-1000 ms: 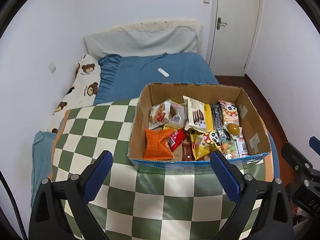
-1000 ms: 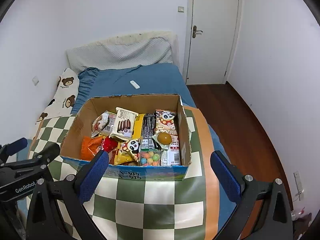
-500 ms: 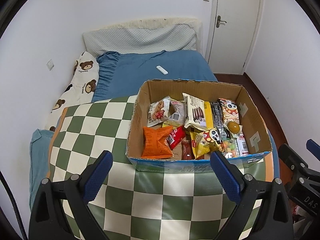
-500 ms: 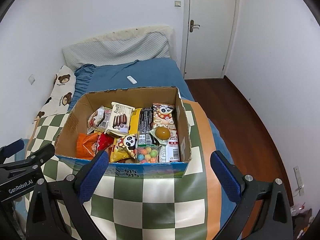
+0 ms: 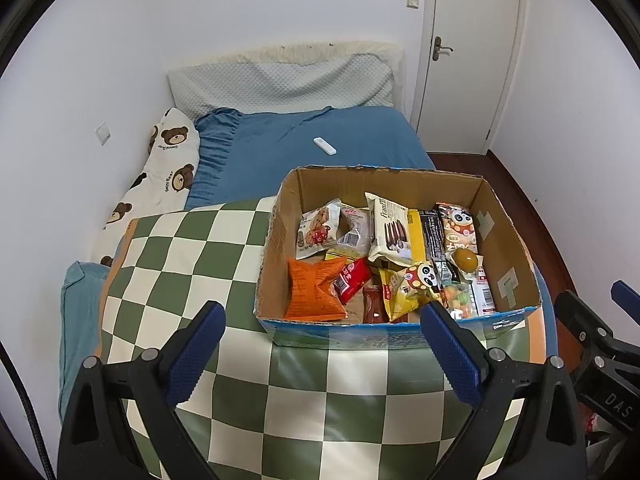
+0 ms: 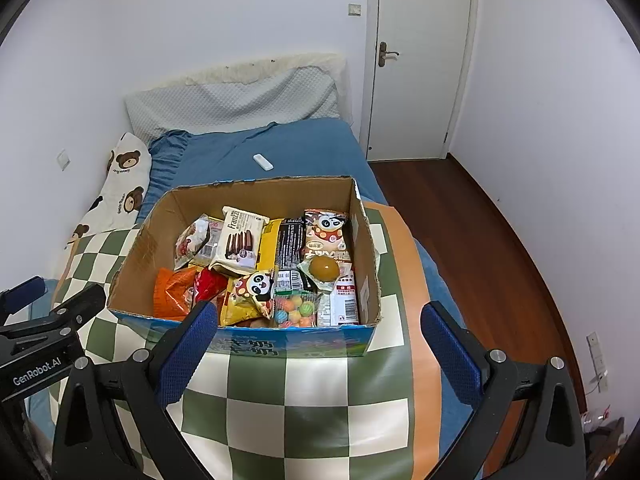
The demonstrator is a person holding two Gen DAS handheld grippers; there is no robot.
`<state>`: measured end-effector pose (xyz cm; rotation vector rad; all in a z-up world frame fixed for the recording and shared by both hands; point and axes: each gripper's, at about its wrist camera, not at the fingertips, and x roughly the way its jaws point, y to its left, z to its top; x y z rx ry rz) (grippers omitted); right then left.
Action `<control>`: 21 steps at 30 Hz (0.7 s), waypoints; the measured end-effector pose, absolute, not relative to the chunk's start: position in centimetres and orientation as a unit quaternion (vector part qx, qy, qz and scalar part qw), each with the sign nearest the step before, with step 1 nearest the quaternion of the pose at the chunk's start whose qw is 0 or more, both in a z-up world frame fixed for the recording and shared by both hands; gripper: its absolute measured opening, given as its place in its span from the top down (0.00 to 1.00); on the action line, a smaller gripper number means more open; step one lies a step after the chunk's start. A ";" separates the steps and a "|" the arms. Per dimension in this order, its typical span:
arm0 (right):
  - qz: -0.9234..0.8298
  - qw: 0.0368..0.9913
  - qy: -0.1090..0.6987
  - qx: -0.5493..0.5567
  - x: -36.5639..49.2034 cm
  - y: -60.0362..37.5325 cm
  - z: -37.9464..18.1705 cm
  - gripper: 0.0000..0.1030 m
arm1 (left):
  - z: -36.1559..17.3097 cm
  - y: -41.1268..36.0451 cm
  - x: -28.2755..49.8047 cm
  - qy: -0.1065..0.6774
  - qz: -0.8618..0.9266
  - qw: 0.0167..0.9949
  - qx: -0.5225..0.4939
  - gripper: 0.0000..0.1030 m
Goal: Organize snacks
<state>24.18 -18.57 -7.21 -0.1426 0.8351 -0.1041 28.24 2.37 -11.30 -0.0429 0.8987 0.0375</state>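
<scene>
An open cardboard box [image 5: 280,216] [image 6: 138,248] sits on a green and cream checkered cloth [image 5: 188,256] [image 6: 320,400] on the bed. It holds several snack packs: an orange bag [image 5: 314,290] [image 6: 172,292], a white wafer pack [image 5: 390,232] [image 6: 240,236], a yellow panda bag [image 5: 408,286] [image 6: 250,294], a round jelly cup [image 5: 466,259] [image 6: 325,268]. My left gripper [image 5: 322,354] is open and empty, above the cloth just in front of the box. My right gripper [image 6: 320,354] is open and empty over the box's front wall.
A blue sheet [image 5: 304,148] with a white remote [image 5: 325,146] lies behind the box. A bear-print pillow [image 5: 160,176] lies at the left wall. A white door [image 6: 420,60] and wooden floor [image 6: 480,240] are on the right.
Both grippers have drawn back and risen slightly, so the box sits a little lower and nearer in both views. Both stay open and empty.
</scene>
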 end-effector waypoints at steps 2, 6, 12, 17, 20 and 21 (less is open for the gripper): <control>-0.052 0.910 0.405 -0.069 24.1 -18.6 -7.1 0.00 | -11.2 2.4 28.2 0.434 0.018 0.900 -0.022 0.03; -0.055 0.911 0.402 -0.069 23.8 -18.7 -6.9 0.00 | -11.0 2.4 28.1 0.433 0.016 0.901 -0.023 0.03; -0.056 0.911 0.402 -0.071 23.7 -18.8 -6.8 0.00 | -10.7 2.4 28.0 0.431 0.016 0.902 -0.023 0.03; -0.057 0.910 0.404 -0.068 23.4 -18.8 -6.6 0.00 | -10.7 2.4 28.0 0.430 0.015 0.903 -0.023 0.03; -0.058 0.910 0.404 -0.067 23.2 -18.8 -6.4 0.00 | -10.6 2.3 27.9 0.429 0.014 0.903 -0.022 0.03; -0.059 0.910 0.404 -0.068 23.2 -18.8 -6.5 0.00 | -10.6 2.3 27.8 0.429 0.015 0.903 -0.021 0.03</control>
